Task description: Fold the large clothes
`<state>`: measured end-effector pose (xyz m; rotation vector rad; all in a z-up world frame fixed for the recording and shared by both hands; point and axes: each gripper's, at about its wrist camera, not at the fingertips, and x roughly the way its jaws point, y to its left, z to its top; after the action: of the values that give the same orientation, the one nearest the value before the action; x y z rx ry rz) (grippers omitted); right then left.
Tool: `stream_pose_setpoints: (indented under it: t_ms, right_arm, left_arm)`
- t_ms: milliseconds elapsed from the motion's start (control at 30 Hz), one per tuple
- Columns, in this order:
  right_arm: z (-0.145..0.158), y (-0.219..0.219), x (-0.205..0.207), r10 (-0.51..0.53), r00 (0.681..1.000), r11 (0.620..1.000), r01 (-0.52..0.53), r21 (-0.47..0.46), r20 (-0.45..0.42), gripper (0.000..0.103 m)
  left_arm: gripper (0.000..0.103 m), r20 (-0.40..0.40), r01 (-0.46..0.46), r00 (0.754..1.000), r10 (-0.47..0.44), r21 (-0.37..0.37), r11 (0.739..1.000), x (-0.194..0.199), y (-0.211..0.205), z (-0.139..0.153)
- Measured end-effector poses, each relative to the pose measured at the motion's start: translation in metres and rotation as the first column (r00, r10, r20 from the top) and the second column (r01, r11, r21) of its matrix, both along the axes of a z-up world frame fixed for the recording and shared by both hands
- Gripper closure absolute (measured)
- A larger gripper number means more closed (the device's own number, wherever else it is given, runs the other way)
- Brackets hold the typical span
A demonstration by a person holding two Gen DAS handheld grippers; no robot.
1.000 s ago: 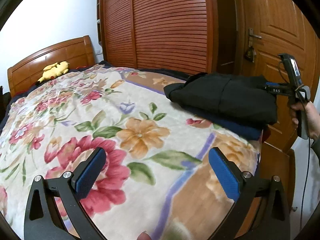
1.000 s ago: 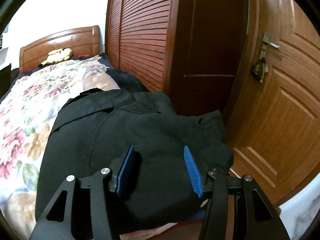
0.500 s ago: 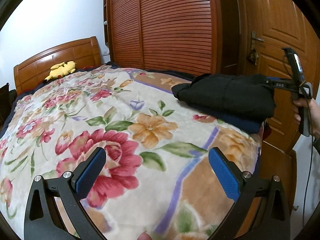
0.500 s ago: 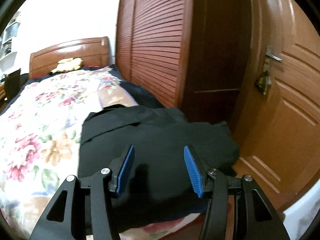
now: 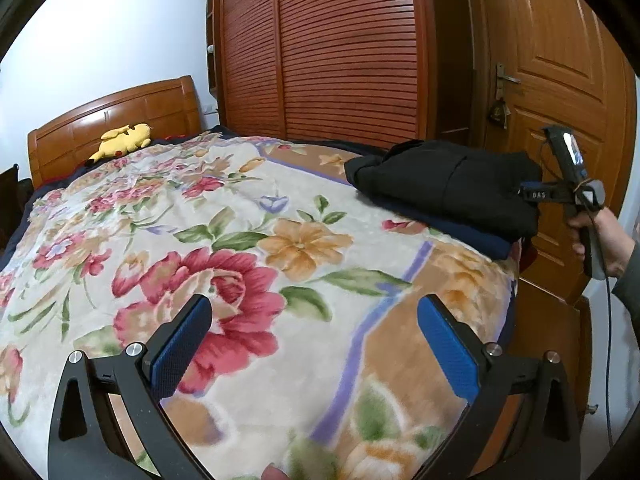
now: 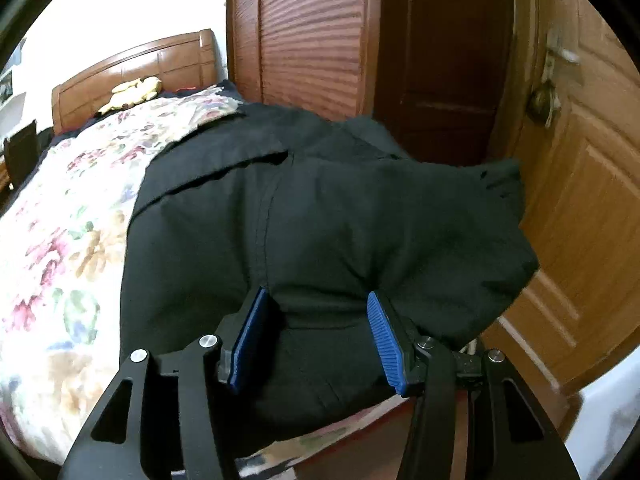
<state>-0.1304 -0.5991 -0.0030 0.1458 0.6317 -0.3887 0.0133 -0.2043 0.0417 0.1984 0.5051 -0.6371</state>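
A folded black garment (image 5: 444,184) lies on a folded navy one (image 5: 472,236) at the bed's far right corner. My right gripper (image 6: 316,304) is down on the black garment (image 6: 320,208). Its jaws stand half apart and both blue pads dent the cloth near the front edge, with a hump of fabric rising between them. The pads do not pinch it. In the left wrist view, a hand (image 5: 600,236) holds the right gripper (image 5: 528,194) at the pile's right side. My left gripper (image 5: 314,308) hovers wide open over the floral blanket (image 5: 240,220), nothing between its fingers.
A yellow plush toy (image 5: 122,140) lies by the wooden headboard (image 5: 112,120). A louvred wardrobe (image 5: 340,52) and a wooden door (image 5: 560,80) stand close behind the bed's right side. The pile sits near the mattress edge, with a narrow gap to the door.
My right gripper has dropped onto the black garment, and its tips now press into the cloth. The left gripper drifted a little across the blanket and stayed wide open.
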Motion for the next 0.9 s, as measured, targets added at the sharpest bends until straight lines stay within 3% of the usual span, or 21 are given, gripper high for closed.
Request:
stream_pose_setpoints:
  t_ms: [133, 367, 667, 900]
  right_arm:
    - [0.022, 0.020, -0.012, -0.027, 0.998, 0.995, 0.032, -0.090, 0.055, 0.047]
    - [0.052, 0.054, -0.008, 0.119, 0.988, 0.988, -0.108, -0.108, 0.102, 0.040]
    - [0.040, 0.116, 0.035, 0.298, 0.949, 0.954, -0.291, -0.080, 0.103, 0.040]
    - [0.031, 0.183, 0.067, 0.452, 0.883, 0.892, -0.449, -0.048, 0.130, 0.038]
  left_arm:
    - [0.000, 0.011, 0.001, 1.000, -0.001, 0.009, 1.000, -0.005, 0.008, -0.002]
    - [0.000, -0.010, 0.001, 1.000, -0.001, -0.008, 1.000, -0.004, 0.021, -0.009]
    - [0.000, -0.005, -0.126, 0.992, 0.126, -0.009, 0.992, 0.006, 0.073, -0.019]
    - [0.000, -0.016, -0.220, 0.975, 0.221, 0.023, 0.975, 0.019, 0.112, -0.032]
